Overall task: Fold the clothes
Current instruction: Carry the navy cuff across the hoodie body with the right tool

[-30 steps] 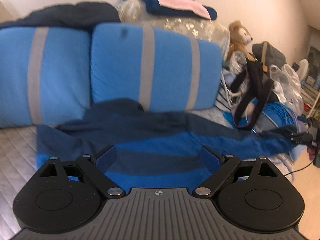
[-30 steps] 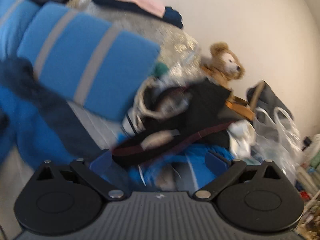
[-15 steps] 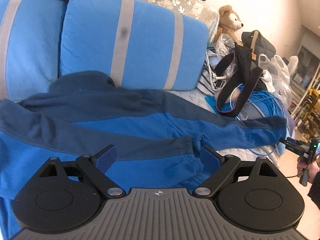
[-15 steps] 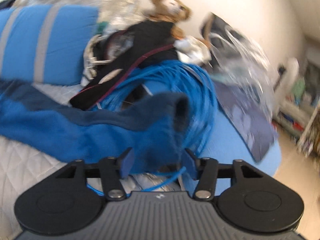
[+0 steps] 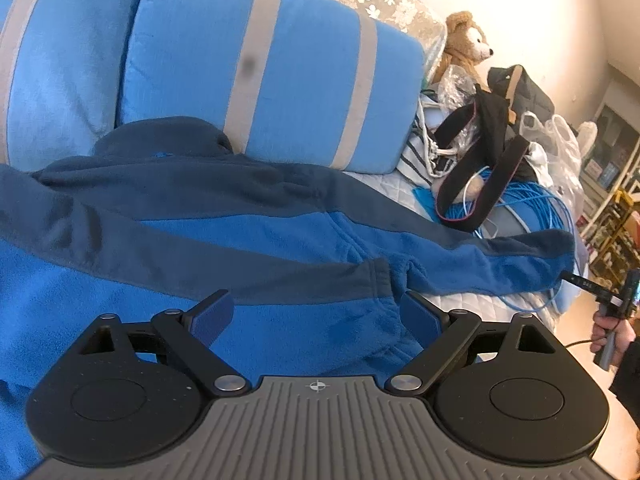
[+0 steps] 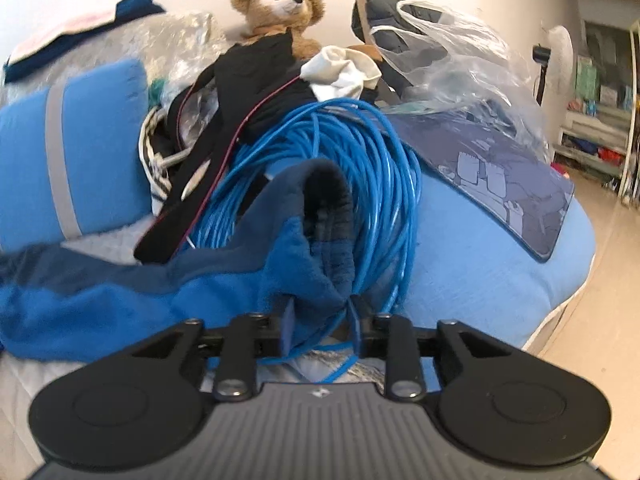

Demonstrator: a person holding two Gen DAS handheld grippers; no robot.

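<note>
A blue and navy fleece jacket (image 5: 248, 240) lies spread on the quilted bed, collar against the striped pillows. My left gripper (image 5: 316, 314) hovers open over its lower hem, fingers apart on either side of the folded-in cuff. One sleeve stretches right to its cuff (image 5: 556, 248), where the other gripper (image 5: 608, 292) shows in a person's hand. In the right wrist view my right gripper (image 6: 322, 320) is shut on that sleeve cuff (image 6: 320, 240), which stands up in front of the cable coil.
Two blue pillows with grey stripes (image 5: 264, 72) lean at the back. A coil of blue cable (image 6: 360, 168), a black strap bag (image 5: 480, 168), a teddy bear (image 6: 280, 12) and plastic bags (image 6: 460, 64) crowd the bed's right end. The floor (image 6: 592, 280) lies beyond.
My right gripper has closed its fingers onto the sleeve cuff. The left gripper has moved slightly nearer the hem, still open.
</note>
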